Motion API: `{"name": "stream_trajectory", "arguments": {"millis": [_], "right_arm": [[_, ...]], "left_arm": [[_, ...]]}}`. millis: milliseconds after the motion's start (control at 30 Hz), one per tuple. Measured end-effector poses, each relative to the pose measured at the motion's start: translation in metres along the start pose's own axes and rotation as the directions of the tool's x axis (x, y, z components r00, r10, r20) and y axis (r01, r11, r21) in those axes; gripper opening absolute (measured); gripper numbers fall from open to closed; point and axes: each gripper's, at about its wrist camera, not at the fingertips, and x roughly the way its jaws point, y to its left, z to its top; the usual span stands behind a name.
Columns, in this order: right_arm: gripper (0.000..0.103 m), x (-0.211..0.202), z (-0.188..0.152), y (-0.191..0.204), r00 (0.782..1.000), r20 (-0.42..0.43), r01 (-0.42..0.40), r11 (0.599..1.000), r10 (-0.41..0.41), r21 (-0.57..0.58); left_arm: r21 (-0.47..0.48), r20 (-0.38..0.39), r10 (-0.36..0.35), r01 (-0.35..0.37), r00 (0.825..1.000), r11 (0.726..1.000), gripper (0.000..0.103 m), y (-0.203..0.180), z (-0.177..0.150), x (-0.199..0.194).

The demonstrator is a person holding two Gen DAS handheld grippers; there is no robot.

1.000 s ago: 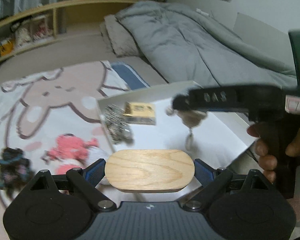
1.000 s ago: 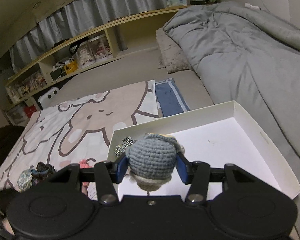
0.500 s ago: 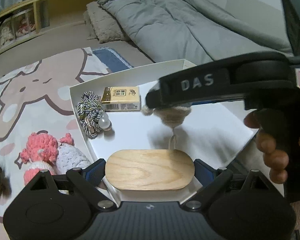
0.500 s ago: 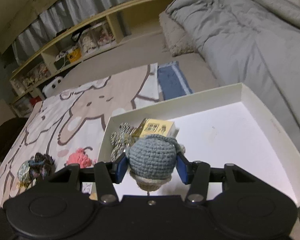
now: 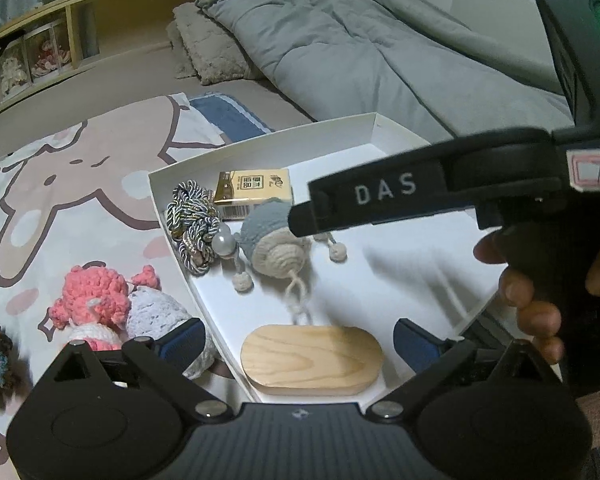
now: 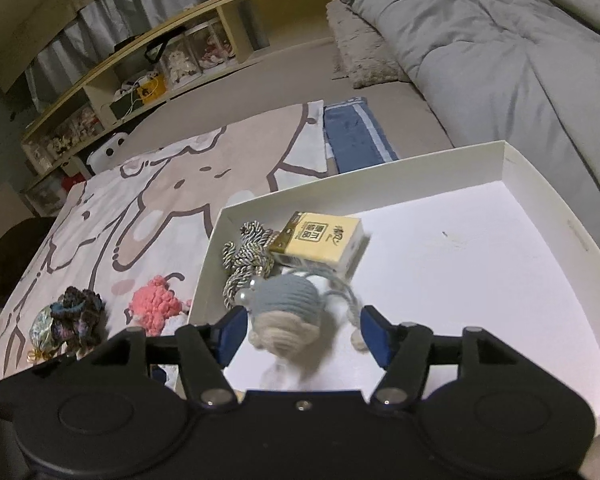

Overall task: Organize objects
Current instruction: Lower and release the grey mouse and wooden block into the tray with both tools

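Observation:
A white shallow box (image 5: 364,128) (image 6: 512,168) lies on the bed. In it are a braided cord with a pearl (image 5: 194,224) (image 6: 246,256), a yellow carton (image 5: 254,190) (image 6: 324,240), a grey-and-cream crochet toy (image 5: 272,240) (image 6: 286,312) and an oval wooden block (image 5: 310,358). My left gripper (image 5: 296,340) is open with the block lying between its fingers. My right gripper (image 6: 300,332) is open around the crochet toy, which rests on the box floor. The right gripper's body (image 5: 420,188) hangs over the box in the left wrist view.
A pink crochet doll (image 5: 94,300) (image 6: 156,304) and a dark crochet item (image 6: 70,316) lie on the cartoon blanket (image 5: 60,184) left of the box. A grey duvet (image 5: 360,48) is behind, a shelf unit (image 6: 160,68) at the back.
Both grippers have opened. The wooden block and the grey crochet toy were held and now lie in the box. The right gripper moved down and forward toward the cord and carton.

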Motion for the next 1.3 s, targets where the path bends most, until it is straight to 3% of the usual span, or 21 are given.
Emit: {"name": "stream_trajectory", "arguments": {"millis": [333,1300], "right_arm": [[0.065,-0.026,-0.002,-0.003,0.998,0.034,0.046,0.998,-0.047,0.039],[0.073,-0.122,-0.026,0.044,0.971,0.126,0.211,0.977,-0.204,-0.042]], "left_arm": [[-0.023,0.019,0.016,-0.016,1.0,1.0,0.1,0.008,0.001,-0.021],[-0.118,0.085,0.047,-0.037,0.995,0.992,0.102,0.039,-0.004,-0.11]]}}
